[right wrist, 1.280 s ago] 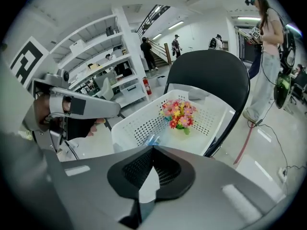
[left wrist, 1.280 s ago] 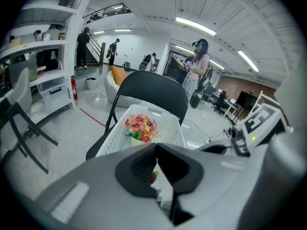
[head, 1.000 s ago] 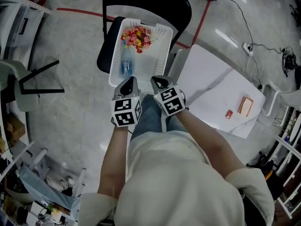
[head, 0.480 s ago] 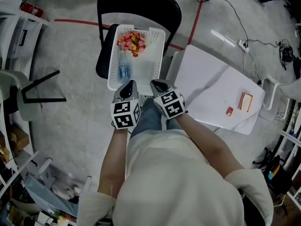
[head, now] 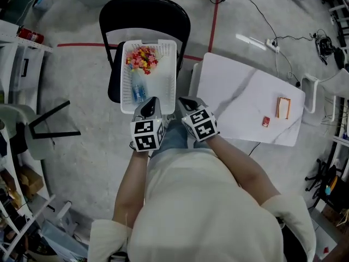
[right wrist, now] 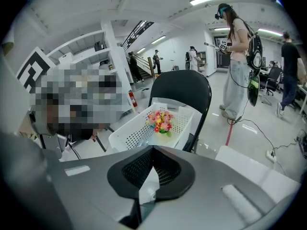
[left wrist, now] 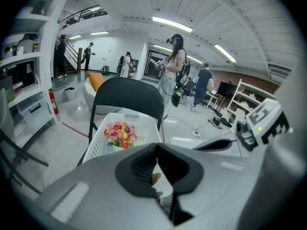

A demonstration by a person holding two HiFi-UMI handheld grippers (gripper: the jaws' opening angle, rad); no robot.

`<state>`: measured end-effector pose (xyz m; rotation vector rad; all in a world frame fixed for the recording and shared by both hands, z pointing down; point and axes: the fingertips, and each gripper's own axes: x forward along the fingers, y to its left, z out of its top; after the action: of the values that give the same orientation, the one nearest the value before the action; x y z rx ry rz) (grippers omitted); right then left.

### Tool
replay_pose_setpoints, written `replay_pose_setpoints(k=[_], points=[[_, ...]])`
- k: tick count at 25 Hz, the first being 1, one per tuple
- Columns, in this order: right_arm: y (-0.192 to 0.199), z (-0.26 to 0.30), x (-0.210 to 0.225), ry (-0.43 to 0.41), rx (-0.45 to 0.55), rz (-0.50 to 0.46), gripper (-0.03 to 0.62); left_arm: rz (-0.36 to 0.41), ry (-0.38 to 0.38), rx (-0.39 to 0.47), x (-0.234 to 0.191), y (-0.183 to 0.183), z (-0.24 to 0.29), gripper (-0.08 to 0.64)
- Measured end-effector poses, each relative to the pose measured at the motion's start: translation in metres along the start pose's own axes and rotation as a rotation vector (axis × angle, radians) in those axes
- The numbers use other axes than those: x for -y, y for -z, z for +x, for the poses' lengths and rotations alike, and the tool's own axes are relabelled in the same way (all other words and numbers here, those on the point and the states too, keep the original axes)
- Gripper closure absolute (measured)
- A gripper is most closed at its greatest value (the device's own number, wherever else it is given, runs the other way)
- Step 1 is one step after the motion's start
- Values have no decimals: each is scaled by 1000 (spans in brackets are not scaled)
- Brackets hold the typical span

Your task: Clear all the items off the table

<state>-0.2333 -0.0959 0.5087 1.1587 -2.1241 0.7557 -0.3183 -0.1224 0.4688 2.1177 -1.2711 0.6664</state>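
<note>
We hold both grippers side by side at the near rim of the white perforated plastic basket [head: 163,78], which sits on the seat of the black folding chair [head: 144,10], so cleared things have a place off the table. The left gripper [head: 148,105] has its jaws together. A small coloured speck shows in the slit, too small for us to name, and we see nothing clamped. The right gripper [head: 186,101] is likewise closed and empty. In the basket, a bunch of bright colourful flowers [head: 140,59] lies towards the far end and a clear plastic water bottle [head: 137,90] lies nearer us. On the white marbled table [head: 234,97] to our right, a small flat orange box [head: 283,107] and a tiny red item [head: 265,121] lie near each other by its right edge, well apart from both grippers. We judge these are what remains to fetch.
</note>
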Motion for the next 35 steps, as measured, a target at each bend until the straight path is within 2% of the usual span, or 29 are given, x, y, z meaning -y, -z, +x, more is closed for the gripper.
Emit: replay_pose_setpoints(k=[18,35], points=[[30,-79,70,166,78,144,594,188,179,-29,107,-14,18,552],[79,-166,164,314,147,303,594,296,302,-71,231,-11,48,552]])
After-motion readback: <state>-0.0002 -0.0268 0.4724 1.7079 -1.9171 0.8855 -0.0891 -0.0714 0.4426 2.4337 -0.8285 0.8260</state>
